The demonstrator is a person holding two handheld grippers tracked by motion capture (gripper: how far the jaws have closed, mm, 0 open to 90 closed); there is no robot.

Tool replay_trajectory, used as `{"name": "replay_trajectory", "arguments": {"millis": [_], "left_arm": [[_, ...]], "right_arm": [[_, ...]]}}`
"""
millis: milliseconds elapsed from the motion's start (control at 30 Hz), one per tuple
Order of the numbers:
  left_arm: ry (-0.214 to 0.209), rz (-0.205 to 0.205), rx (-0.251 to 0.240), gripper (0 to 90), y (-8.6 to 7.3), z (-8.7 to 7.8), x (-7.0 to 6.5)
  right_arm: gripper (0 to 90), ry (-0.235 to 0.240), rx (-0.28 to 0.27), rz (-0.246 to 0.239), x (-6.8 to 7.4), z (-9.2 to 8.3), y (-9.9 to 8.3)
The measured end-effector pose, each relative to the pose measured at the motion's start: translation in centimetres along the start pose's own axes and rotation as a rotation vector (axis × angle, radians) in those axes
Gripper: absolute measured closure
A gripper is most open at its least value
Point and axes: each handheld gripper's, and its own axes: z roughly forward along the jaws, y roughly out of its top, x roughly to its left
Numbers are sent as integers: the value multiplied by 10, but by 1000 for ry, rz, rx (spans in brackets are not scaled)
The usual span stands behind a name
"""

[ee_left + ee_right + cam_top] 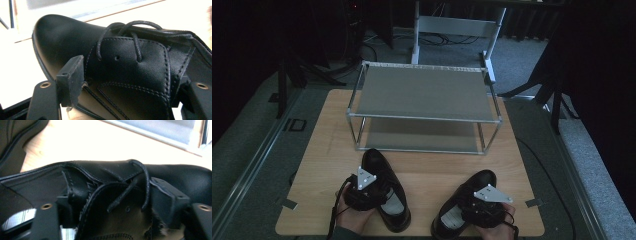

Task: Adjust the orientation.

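Two black leather lace-up shoes, one between each gripper's jaws.
Left gripper (363,183) straddles the left shoe (384,187) (laced part); right gripper (484,202) clamps the right shoe (462,205); left grip unclear.

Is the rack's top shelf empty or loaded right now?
Empty. The top shelf shows bare grey surface; both black shoes sit on the table.

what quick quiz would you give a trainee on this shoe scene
1. True or false: both shelves of the rack are bare.
2. The left tongs straddle the left shoe at: A the toe, B the laced part, C the heel.
3. How many shoes stand on the table?

Key: 1 true. 2 B. 3 two, the left shoe and the right shoe.
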Motion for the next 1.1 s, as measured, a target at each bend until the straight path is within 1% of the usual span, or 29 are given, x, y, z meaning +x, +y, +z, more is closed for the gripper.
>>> {"name": "replay_trajectory", "arguments": {"millis": [33, 67, 133, 167, 200, 267, 367, 400, 433, 500, 567, 600, 633, 667, 700, 733, 767, 800, 833, 867, 900, 967, 1000, 1033, 1067, 1100], "left_arm": [[-7, -4, -2, 330, -1, 0, -2], [-20, -3, -4, 334, -1, 0, -5], [-33, 5, -8, 336, -1, 1, -10], [-33, 5, -8, 336, -1, 1, -10], [-54, 15, -12, 337, -1, 3, -15], [-73, 28, -15, 337, 0, 5, -21], [-123, 39, -27, 337, 2, 9, -29], [-123, 39, -27, 337, 2, 9, -29], [-146, 57, -31, 337, 4, 12, -37], [-176, 72, -38, 337, 7, 16, -43], [-203, 86, -46, 336, 8, 20, -50], [-210, 97, -55, 336, 8, 21, -52], [-221, 95, -63, 338, 9, 23, -52], [-221, 95, -63, 337, 9, 23, -52], [-244, 86, -67, 337, 11, 25, -51], [-253, 86, -68, 337, 11, 26, -50], [-259, 86, -70, 336, 11, 26, -49], [-259, 86, -70, 335, 11, 26, -49], [-256, 89, -66, 335, 10, 25, -46], [-256, 86, -69, 327, 10, 24, -45], [-253, 82, -73, 324, 9, 23, -44], [-237, 104, -67, 313, 9, 20, -44], [-237, 104, -67, 304, 9, 20, -44], [-237, 104, -67, 304, 9, 20, -44], [-239, 107, -65, 267, 10, 16, -46], [-242, 106, -71, 260, 11, 14, -47]], "right_arm": [[345, 0, 0, 0, 0, 0, 0], [402, -9, -24, -9, 2, 0, 1], [411, -7, -40, -11, 2, 1, 2], [411, -7, -40, -11, 2, 1, 2], [417, 10, -55, -3, 1, 3, 2], [431, 23, -70, -13, 0, 4, 2], [440, 51, -92, -27, -4, 5, 0], [440, 51, -92, -27, -4, 5, 0], [441, 62, -96, -34, -4, 6, 0], [448, 94, -116, -79, -3, 11, 3], [448, 141, -129, -119, 2, 15, 6], [449, 163, -136, -141, 5, 18, 7], [449, 176, -150, -164, 7, 21, 9], [449, 176, -150, -164, 7, 21, 9], [448, 212, -164, -189, 8, 27, 13], [447, 221, -165, -192, 8, 28, 14], [444, 231, -159, -195, 7, 30, 15], [444, 231, -159, -195, 7, 30, 15], [438, 233, -151, -199, 6, 29, 17], [398, 235, -134, -212, 5, 27, 17], [385, 238, -124, -211, 4, 26, 18], [332, 230, -100, -209, 1, 23, 17], [332, 230, -100, -209, 1, 23, 17], [332, 237, -88, -201, 0, 21, 17], [284, 230, -87, -196, -3, 14, 15], [277, 232, -82, -198, -4, 12, 15]]}}
